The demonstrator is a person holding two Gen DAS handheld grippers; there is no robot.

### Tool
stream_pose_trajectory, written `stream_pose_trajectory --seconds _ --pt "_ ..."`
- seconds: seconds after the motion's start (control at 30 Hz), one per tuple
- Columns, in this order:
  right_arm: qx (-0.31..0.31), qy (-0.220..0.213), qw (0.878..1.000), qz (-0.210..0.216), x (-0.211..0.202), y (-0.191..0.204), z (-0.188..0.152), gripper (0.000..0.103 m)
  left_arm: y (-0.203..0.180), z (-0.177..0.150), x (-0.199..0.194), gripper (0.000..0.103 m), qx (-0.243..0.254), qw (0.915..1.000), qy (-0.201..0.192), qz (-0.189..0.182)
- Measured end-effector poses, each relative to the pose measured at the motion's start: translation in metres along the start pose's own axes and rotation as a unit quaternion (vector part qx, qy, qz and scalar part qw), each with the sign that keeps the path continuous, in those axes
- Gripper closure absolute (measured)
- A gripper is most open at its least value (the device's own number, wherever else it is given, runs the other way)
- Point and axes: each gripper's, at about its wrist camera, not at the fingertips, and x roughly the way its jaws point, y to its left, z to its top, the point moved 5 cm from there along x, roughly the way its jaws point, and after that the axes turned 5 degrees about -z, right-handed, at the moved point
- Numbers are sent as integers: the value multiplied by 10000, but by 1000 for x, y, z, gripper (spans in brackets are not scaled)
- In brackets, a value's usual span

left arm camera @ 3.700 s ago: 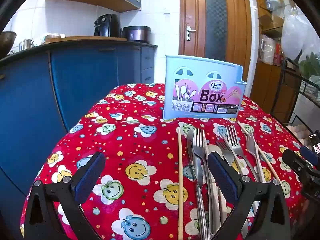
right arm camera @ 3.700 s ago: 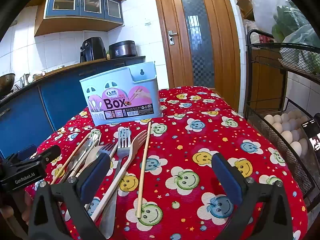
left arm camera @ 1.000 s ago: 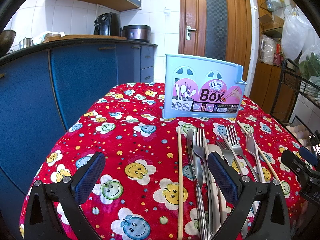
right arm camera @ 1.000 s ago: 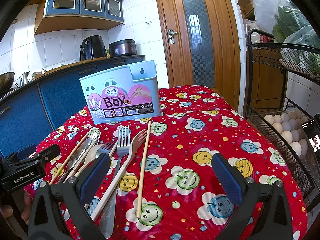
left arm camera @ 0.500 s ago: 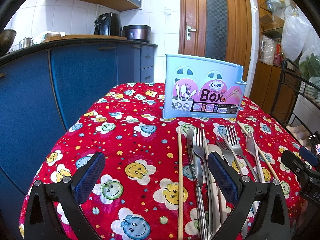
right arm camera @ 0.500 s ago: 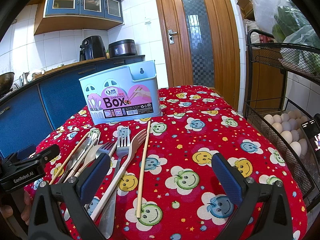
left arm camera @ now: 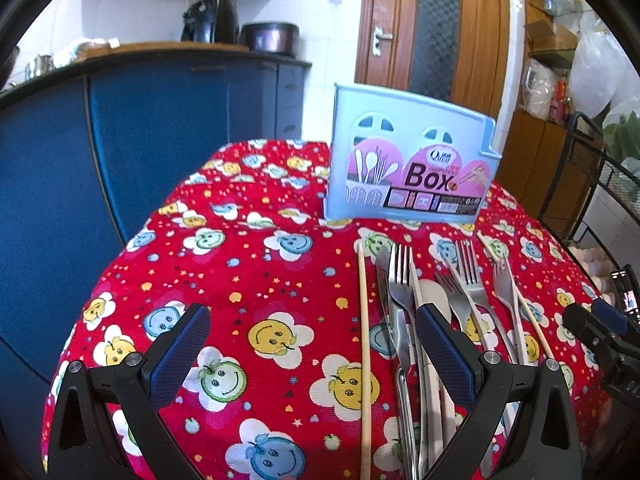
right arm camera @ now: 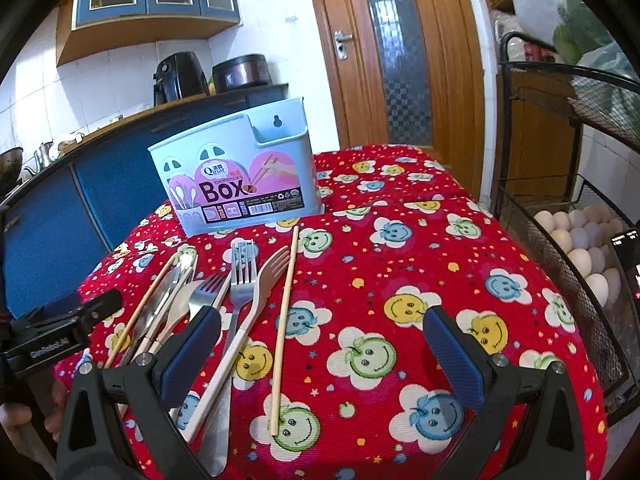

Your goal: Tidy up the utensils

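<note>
A light-blue utensil box (left arm camera: 408, 168) (right arm camera: 240, 184) with a pink "Box" label stands upright at the far side of the table. In front of it lie several steel forks (left arm camera: 400, 280) (right arm camera: 244, 268), a beige plastic fork (right arm camera: 264, 280), a pale spoon (left arm camera: 434, 296) and loose wooden chopsticks (left arm camera: 363, 340) (right arm camera: 285, 320). My left gripper (left arm camera: 312, 352) hovers open over the near table edge, its right finger above the utensil handles. My right gripper (right arm camera: 320, 352) is open too, its left finger over the utensil pile. Neither holds anything.
A red smiley-print cloth (left arm camera: 240, 280) (right arm camera: 420, 260) covers the small table. Blue cabinets (left arm camera: 120, 152) stand to the left, a wooden door (right arm camera: 400, 52) behind. A black wire rack with eggs (right arm camera: 580, 240) stands close on the right. A hand (right arm camera: 16, 420) shows at the left edge.
</note>
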Motion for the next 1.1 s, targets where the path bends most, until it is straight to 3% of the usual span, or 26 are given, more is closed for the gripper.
stream_pose_trajectory --seconds 0.17,0.4,0.63,0.73,0.9,0.97,1.1 --pt "-292 368 9989 -9 8 2 14 0 -2 5 14 1 113 9990 410 -110" --pt "-402 1147 9923 216 29 5 14 24 3 10 28 2 238 9957 895 -55" --pt "-532 1378 9876 526 33 22 23 43 1 12 38 24 280 9921 1205 -212" --pt "-593 1485 9850 642 36 30 25 48 0 12 46 27 289 9900 1345 -306" --pt "-577 1762 9793 814 48 38 27 66 -2 13 60 39 404 9858 1595 -344" --pt "-562 1857 9774 839 54 39 27 71 -4 14 63 49 435 9842 1665 -422" --pt "-510 2089 9726 887 67 41 28 76 -6 20 71 54 483 9802 1841 -547"
